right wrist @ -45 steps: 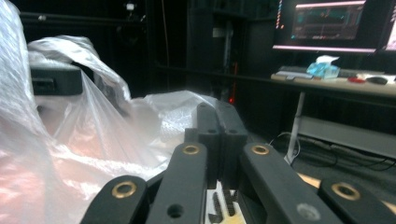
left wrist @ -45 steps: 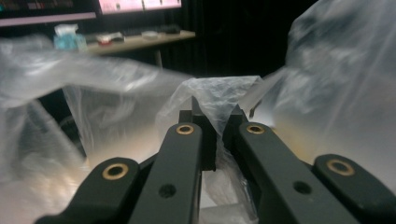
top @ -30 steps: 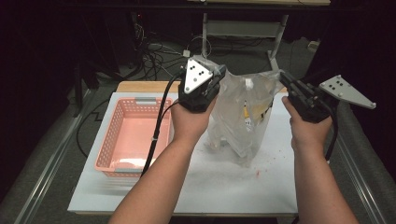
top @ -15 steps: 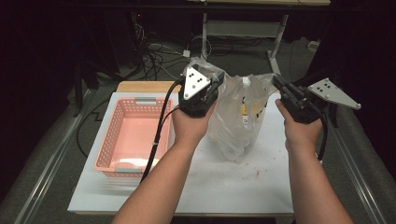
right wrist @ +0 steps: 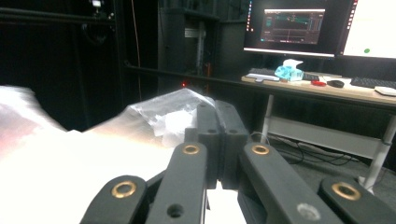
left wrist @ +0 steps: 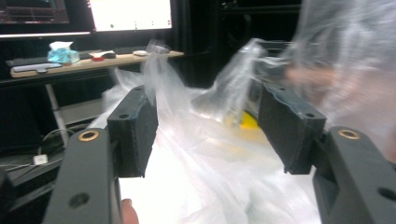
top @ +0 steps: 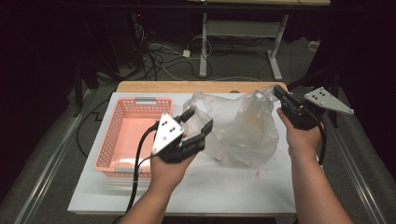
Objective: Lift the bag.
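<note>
Since a moment ago the left gripper (top: 200,120) has dropped from the clear plastic bag (top: 243,128) on the white table (top: 224,186), jaws just spreading empty, while the right gripper (top: 279,91) pinches the bag's corner.

One clear plastic bag (top: 243,128) and one pink basket (top: 133,135) share one white counter (top: 224,186). Two hand-held grippers are at work, the left gripper (top: 198,122) and the right gripper (top: 279,91), each carrying one grey three-cornered plate. Two lit monitors (right wrist: 292,28) and one blue tissue box (right wrist: 289,71) stand behind.
</note>
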`<state>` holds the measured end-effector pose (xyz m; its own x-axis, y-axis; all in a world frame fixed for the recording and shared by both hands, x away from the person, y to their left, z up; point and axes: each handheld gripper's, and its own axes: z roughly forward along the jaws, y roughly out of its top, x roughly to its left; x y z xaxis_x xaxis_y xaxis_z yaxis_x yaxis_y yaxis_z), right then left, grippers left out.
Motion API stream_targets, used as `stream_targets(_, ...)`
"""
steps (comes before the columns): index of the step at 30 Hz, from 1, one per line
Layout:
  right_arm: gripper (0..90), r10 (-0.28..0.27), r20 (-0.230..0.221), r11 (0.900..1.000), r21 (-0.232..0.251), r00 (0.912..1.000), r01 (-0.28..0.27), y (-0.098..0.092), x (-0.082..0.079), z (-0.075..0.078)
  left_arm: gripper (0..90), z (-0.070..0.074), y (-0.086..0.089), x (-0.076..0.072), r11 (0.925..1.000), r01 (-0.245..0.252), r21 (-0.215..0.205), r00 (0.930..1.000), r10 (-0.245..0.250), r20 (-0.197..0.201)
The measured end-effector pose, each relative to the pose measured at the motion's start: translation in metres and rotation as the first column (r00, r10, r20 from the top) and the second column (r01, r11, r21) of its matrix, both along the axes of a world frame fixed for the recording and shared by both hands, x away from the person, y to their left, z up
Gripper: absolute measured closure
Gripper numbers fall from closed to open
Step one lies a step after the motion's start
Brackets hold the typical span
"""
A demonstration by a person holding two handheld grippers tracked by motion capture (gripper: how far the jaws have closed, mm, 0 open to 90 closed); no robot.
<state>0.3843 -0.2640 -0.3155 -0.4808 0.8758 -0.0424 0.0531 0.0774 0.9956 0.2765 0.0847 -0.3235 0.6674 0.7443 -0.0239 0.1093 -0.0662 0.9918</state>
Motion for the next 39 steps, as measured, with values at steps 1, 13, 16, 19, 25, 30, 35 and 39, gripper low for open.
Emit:
stream_targets(1, 90.0, -0.003, -0.002, 1.000, -0.004, 1.0000, 0.003, 0.000, 0.000, -0.001, 32.2, -0.002, 0.002, -0.009, 1.0000, -0.003, 0.007, 1.0000, 0.003, -0.001)
stream_targets(13, 88.5, 0.008, -0.011, 0.999, -0.035, 0.9999, -0.009, -0.004, -0.006, -0.004, 8.0, -0.068, -0.002, -0.050, 0.9868, 0.074, 0.144, 0.9844, -0.050, -0.169)
stream_targets(16, 82.6, 0.028, -0.017, 0.999, -0.026, 0.9995, -0.029, -0.004, -0.013, -0.003, 3.5, -0.084, -0.008, -0.037, 0.9835, 0.085, 0.160, 0.9796, -0.053, -0.194)
stream_targets(19, 75.3, 0.053, -0.008, 0.998, -0.018, 0.9986, -0.053, -0.007, -0.023, -0.001, 0.4, -0.097, -0.011, -0.024, 0.9852, 0.099, 0.140, 0.9690, -0.064, -0.239)
stream_targets(25, 64.8, 0.094, 0.011, 0.996, -0.008, 0.9955, -0.094, -0.016, -0.049, 0.000, 0.0, -0.115, -0.013, -0.013, 0.9829, 0.115, 0.144, 0.9571, -0.071, -0.281)
stream_targets(30, 60.1, 0.097, -0.010, 0.995, -0.010, 0.9952, -0.097, -0.025, -0.066, -0.009, 0.0, -0.124, -0.017, -0.009, 0.9772, 0.119, 0.176, 0.9561, -0.065, -0.286)
stream_targets(35, 55.5, 0.084, -0.073, 0.996, -0.035, 0.9937, -0.087, -0.033, -0.070, -0.031, 0.0, -0.133, -0.021, -0.005, 0.9719, 0.130, 0.196, 0.9549, -0.069, -0.289)
stream_targets(39, 47.6, 0.075, -0.136, 0.995, -0.059, 0.9878, -0.084, -0.039, -0.070, -0.056, 0.0, -0.138, -0.022, -0.002, 0.9706, 0.123, 0.207, 0.9545, -0.058, -0.292)
